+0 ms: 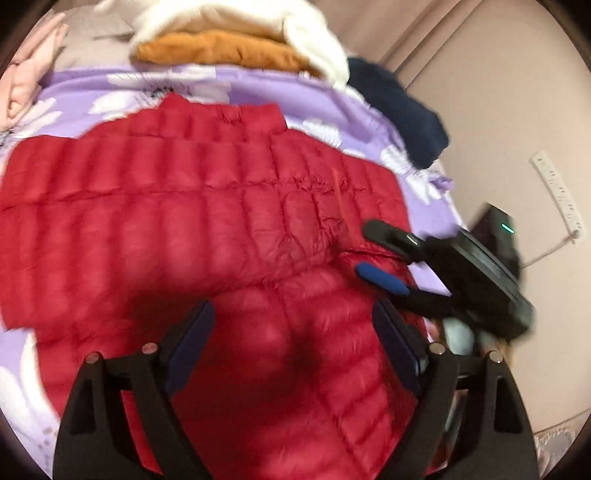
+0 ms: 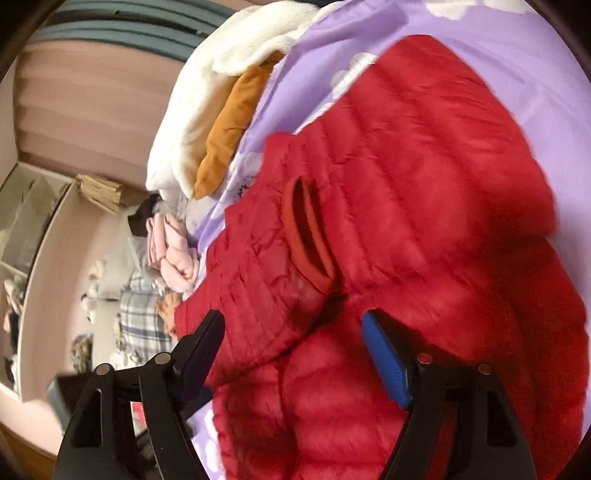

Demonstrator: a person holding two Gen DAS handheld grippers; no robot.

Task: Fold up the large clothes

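A red quilted puffer jacket [image 1: 192, 221] lies spread on a purple floral bedsheet [image 1: 258, 88]. My left gripper [image 1: 291, 314] is open just above the jacket's lower part, holding nothing. My right gripper [image 1: 364, 245] shows in the left wrist view at the jacket's right edge, its black and blue fingers apart. In the right wrist view the jacket [image 2: 424, 192] fills the frame, with an orange-lined sleeve cuff [image 2: 308, 236] lying on it. My right gripper [image 2: 293, 319] is open just short of the cuff, empty.
A pile of white fleece [image 1: 229, 18] and orange cloth [image 1: 225, 51] sits at the bed's far end. A navy garment [image 1: 402, 110] hangs at the right edge. Pink clothes [image 2: 173, 247] lie beside the jacket. A power strip [image 1: 559, 195] lies on the floor.
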